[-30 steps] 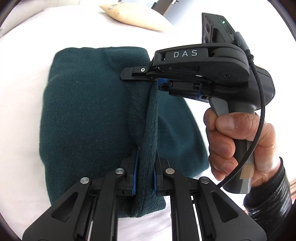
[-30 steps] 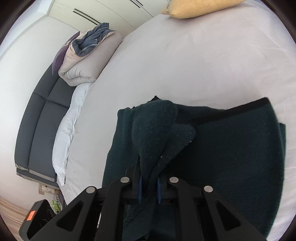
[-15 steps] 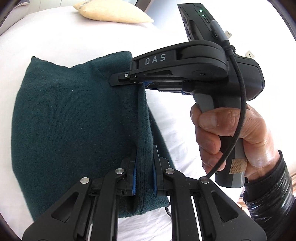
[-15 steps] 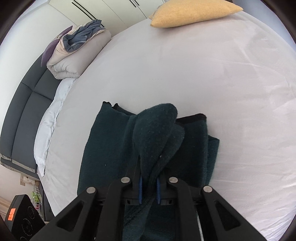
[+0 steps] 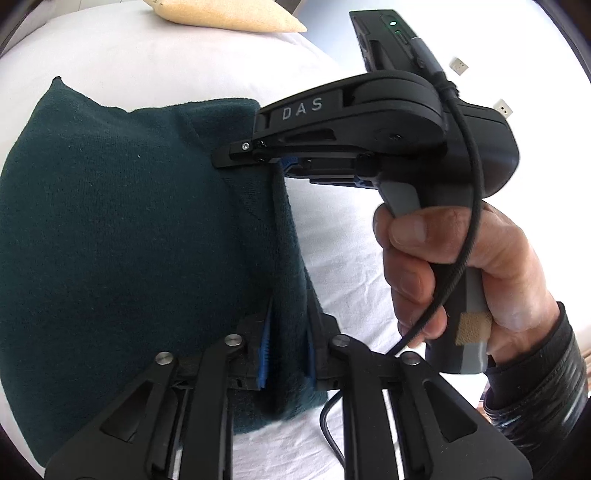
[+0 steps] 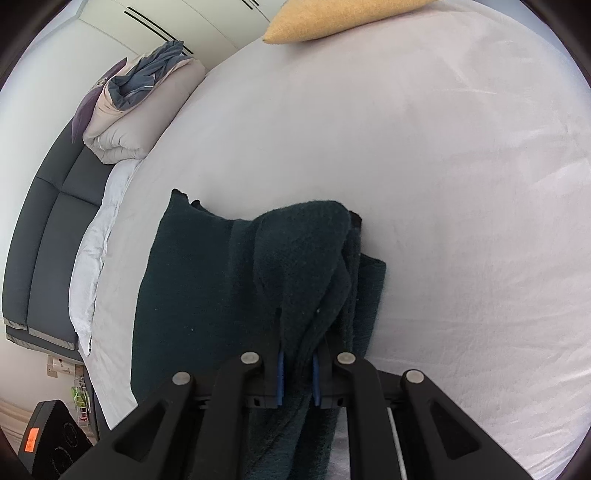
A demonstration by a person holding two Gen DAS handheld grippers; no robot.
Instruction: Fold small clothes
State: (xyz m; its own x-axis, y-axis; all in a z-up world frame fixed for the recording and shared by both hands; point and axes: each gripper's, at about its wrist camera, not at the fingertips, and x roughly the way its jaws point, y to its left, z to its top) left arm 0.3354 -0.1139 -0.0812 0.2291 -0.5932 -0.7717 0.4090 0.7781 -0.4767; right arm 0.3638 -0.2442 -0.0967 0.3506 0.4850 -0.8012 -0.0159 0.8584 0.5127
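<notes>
The dark green garment [image 5: 122, 229] lies half-folded on the bed [image 6: 443, 184], lower centre of frame. Right gripper [image 6: 297, 376] stays clamped on its fold; left gripper [image 5: 286, 354] has just been opening, cloth between its fingers. Lower both edges flush before full release (avoid dragging).

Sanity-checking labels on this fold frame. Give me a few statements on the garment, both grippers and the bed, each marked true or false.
1. The garment is dark green. True.
2. It lies on a bare wooden table. False: it lies on a bed with a white sheet.
3. The right gripper is shut on a bunched fold of the garment. True.
4. The left gripper has nothing between its fingers. False: a ridge of the garment runs between them; its fingers have just been opening.
5. A yellow pillow lies at the far end of the bed. True.
6. The right gripper is mounted on a robot arm. False: a hand holds it.
</notes>
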